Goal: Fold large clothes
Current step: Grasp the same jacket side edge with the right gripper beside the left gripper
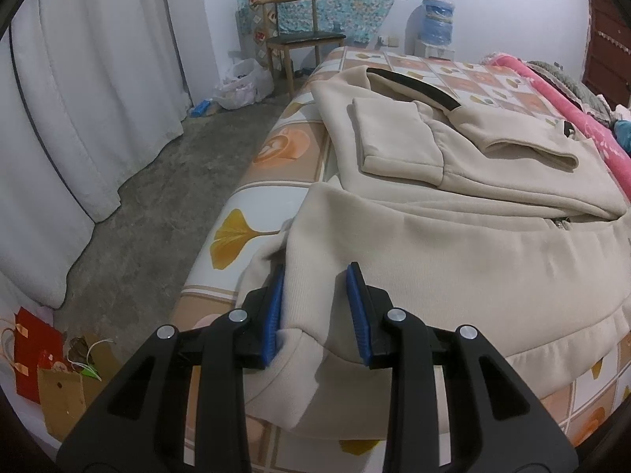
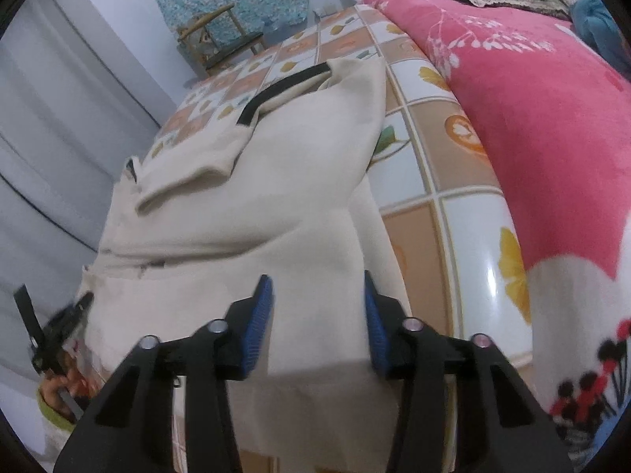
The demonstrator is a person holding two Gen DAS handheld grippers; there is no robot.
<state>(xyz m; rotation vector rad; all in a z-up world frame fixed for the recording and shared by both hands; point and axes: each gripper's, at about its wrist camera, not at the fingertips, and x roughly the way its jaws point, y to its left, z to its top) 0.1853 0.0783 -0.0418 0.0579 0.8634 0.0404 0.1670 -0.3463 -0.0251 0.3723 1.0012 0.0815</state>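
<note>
cream hoodie (image 1: 453,244) cut off at right edge, left claw (image 2: 59,335) blurred

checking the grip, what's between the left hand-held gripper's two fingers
The cream hoodie's hem corner lies between the open fingers of the left hand-held gripper, seen in the left wrist view.

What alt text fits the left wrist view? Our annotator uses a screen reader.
The open left gripper straddles the hem corner of a beige hoodie lying on a tile-patterned bed, sleeves folded over its body. A wooden chair stands beyond.
</note>
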